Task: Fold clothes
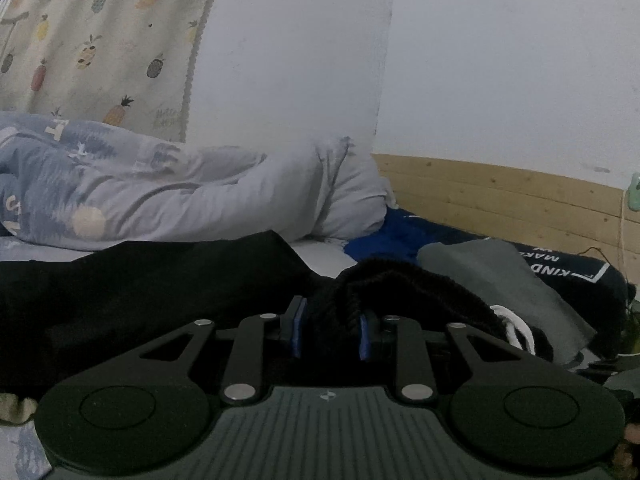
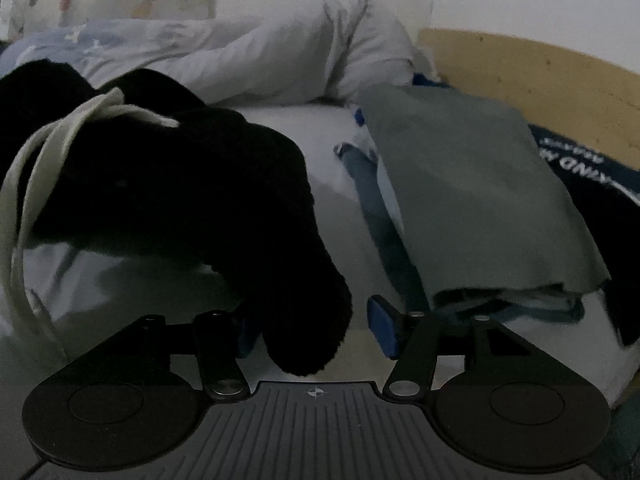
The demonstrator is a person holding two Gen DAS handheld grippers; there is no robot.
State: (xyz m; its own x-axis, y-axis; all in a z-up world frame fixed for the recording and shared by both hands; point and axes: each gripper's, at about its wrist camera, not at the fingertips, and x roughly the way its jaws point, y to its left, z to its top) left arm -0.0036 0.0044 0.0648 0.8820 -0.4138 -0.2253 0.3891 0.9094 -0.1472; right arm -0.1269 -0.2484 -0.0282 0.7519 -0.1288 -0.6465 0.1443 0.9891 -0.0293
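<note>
Black fleece garment (image 1: pixel 384 280) pinched by the left gripper (image 1: pixel 330 330) on a bed, the right gripper (image 2: pixel 316 330) spread around its hanging end.

In the left wrist view the blue pads (image 1: pixel 297 332) close on a dark fuzzy fold, and the fabric hides the fingertips. In the right wrist view the jaws stand apart with a lobe of the same garment (image 2: pixel 200 200) drooping between them; whether it touches the left pad is hard to tell. A white drawstring (image 2: pixel 44 152) loops across it, cut off at the left edge. Beside it lies a folded grey cloth (image 2: pixel 472 184) on a dark printed garment (image 2: pixel 592 176) with only partial lettering readable. A pale duvet (image 1: pixel 160 192) lies behind, blurred.
</note>
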